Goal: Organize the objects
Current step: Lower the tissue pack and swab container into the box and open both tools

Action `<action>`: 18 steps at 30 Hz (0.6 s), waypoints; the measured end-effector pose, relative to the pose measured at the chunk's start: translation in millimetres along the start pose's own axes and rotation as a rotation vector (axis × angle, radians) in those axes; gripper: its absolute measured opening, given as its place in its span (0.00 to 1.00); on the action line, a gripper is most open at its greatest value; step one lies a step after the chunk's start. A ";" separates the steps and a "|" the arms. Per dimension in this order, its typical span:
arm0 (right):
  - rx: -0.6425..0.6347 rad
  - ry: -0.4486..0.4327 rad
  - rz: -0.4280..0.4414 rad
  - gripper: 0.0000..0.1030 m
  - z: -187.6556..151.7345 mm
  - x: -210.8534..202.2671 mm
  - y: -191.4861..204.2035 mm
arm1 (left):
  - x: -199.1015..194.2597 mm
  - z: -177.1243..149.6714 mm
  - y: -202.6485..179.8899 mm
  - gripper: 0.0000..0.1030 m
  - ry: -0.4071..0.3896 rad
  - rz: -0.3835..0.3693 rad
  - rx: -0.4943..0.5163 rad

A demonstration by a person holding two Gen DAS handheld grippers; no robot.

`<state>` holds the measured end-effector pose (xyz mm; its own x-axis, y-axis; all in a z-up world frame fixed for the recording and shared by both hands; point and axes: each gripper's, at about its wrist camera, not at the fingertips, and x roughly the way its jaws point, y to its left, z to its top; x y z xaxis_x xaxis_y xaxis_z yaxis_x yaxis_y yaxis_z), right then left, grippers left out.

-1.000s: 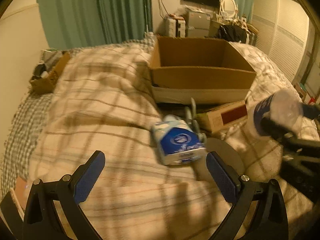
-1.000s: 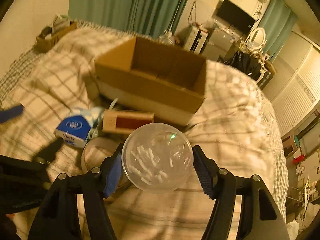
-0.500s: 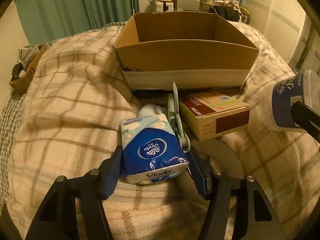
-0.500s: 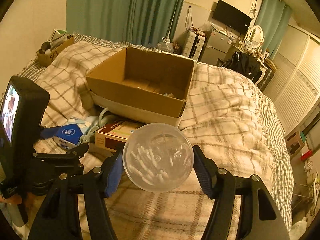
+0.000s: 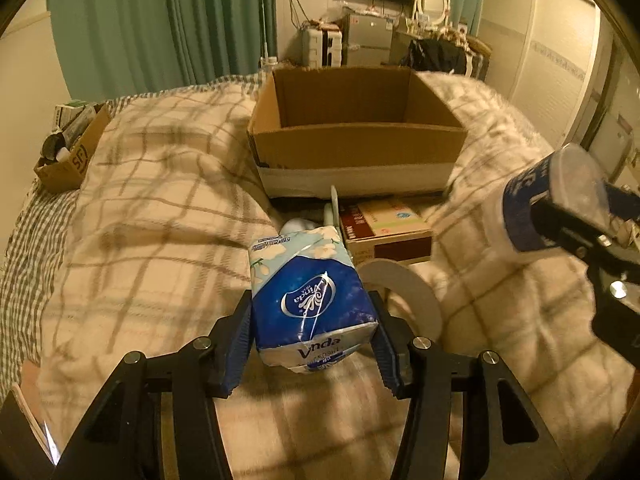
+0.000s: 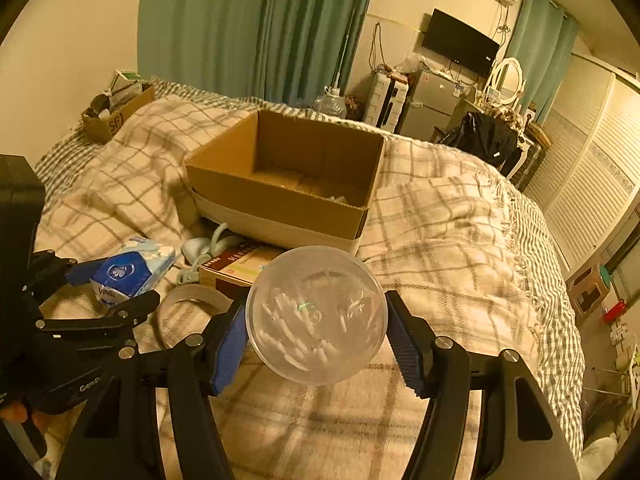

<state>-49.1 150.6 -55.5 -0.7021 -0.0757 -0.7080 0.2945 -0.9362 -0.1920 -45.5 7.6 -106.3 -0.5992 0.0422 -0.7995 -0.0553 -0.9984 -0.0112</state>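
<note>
Gripping the tissue pack (image 5: 310, 300) in the left hand-held gripper (image 5: 312, 344) and the swab jar (image 6: 316, 314) in the right hand-held gripper (image 6: 316, 344), facing the cardboard box (image 5: 356, 148) straight ahead, beyond both.

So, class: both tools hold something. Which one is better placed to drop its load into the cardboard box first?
Probably the right tool: its jar of cotton swabs is raised facing the cardboard box. The left tool holds the tissue pack low over the blanket.

Two cardboard boxes (image 5: 356, 148) (image 5: 68, 160), one tissue pack (image 5: 310, 296), one swab tub (image 6: 316, 314), one flat carton (image 5: 386, 228)
</note>
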 end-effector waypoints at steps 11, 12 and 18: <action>-0.022 -0.074 0.000 0.61 4.1 -46.0 8.7 | -60.4 8.8 -7.7 0.51 -0.134 -0.039 0.007; -0.023 -0.082 -0.001 0.61 4.8 -50.4 8.7 | -65.7 10.2 -8.4 0.51 -0.146 -0.045 0.006; -0.025 -0.128 0.012 0.61 15.8 -74.4 0.9 | -94.0 25.5 -9.2 0.51 -0.206 -0.101 0.004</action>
<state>-6.8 150.0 7.7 -0.7747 -0.1316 -0.6185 0.3184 -0.9263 -0.2017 -9.0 13.8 -15.7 -0.7407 0.1486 -0.6552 -0.1260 -0.9886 -0.0818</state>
